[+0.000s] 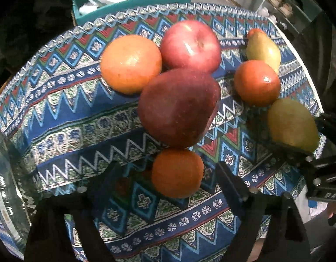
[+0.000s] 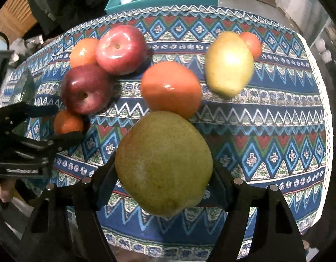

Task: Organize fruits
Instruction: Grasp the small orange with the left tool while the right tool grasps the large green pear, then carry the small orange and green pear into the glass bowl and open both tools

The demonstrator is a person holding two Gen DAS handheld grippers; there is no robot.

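Observation:
Fruits lie on a blue patterned tablecloth (image 1: 80,113). My left gripper (image 1: 168,181) is open around a small orange (image 1: 177,172), its fingers apart from the fruit. A dark red apple (image 1: 178,107), a lighter red apple (image 1: 190,45) and a large orange (image 1: 130,63) lie beyond it. My right gripper (image 2: 163,174) is shut on a big green pear (image 2: 163,163), which also shows in the left wrist view (image 1: 292,124). Another orange (image 2: 171,88), a yellow pear (image 2: 230,63) and a small orange (image 2: 252,41) lie ahead of it.
A glass dish (image 1: 4,185) sits at the left edge of the table. A teal box (image 1: 133,0) with bags stands behind the table. A glass shelf (image 1: 294,6) is at the far right. The table's right edge (image 2: 323,100) has white trim.

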